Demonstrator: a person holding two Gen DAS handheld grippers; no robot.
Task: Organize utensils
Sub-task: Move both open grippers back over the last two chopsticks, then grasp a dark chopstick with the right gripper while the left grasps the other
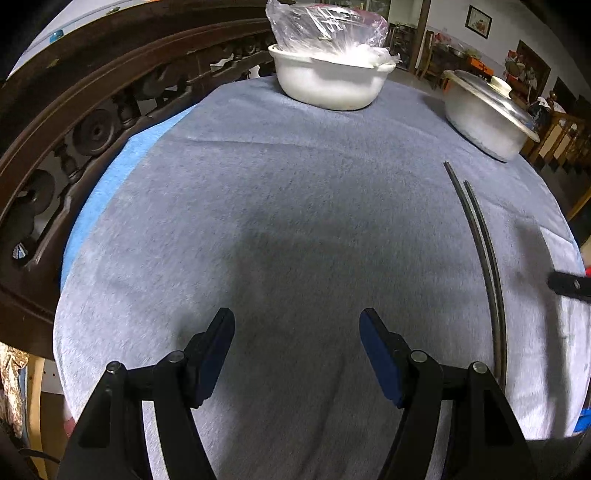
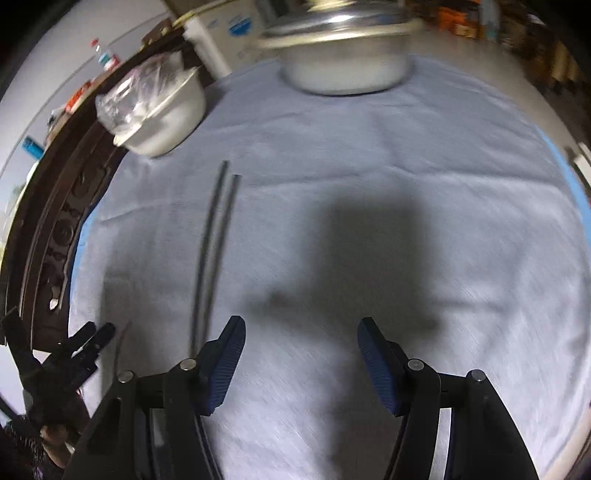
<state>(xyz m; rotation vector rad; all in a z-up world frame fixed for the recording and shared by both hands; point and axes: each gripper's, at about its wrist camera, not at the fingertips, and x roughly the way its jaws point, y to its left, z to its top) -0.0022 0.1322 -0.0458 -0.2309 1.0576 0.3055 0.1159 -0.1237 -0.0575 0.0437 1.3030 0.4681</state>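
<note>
Lying on the grey cloth [image 1: 280, 206] are two long dark chopsticks [image 1: 484, 251]. They rest flat, side by side and very close together, with their far tips a little uneven, so one reaches a bit farther than the other. Nothing is touching them.

The left gripper [image 1: 297, 332] hangs over a bare part of the cloth. Its two blue pads are wide apart and nothing is between them. The chopsticks are off to its right side, apart from it.

The right gripper [image 2: 301, 338] also hangs over bare cloth, with its jaws apart and holding nothing. In its own view the chopsticks [image 2: 212, 243] run down just to the left of its left finger, close beside it, but I cannot tell if they touch. This view is a bit blurry. The left gripper shows up there too, as a black shape low at the left edge [image 2: 90, 341].

At the far side of the table stands a white bowl [image 1: 328, 86] with a crinkly clear plastic bag [image 1: 325, 31] sitting in it. Near it, more to the right, is a silver pot [image 1: 484, 127] with a shiny lid [image 1: 491, 94] on top. Both are well away from the chopsticks.

A strip of blue [image 1: 122, 173] peeks out from under the grey cloth on the left side. Beside that is a dark carved wooden rail [image 1: 92, 122].
</note>
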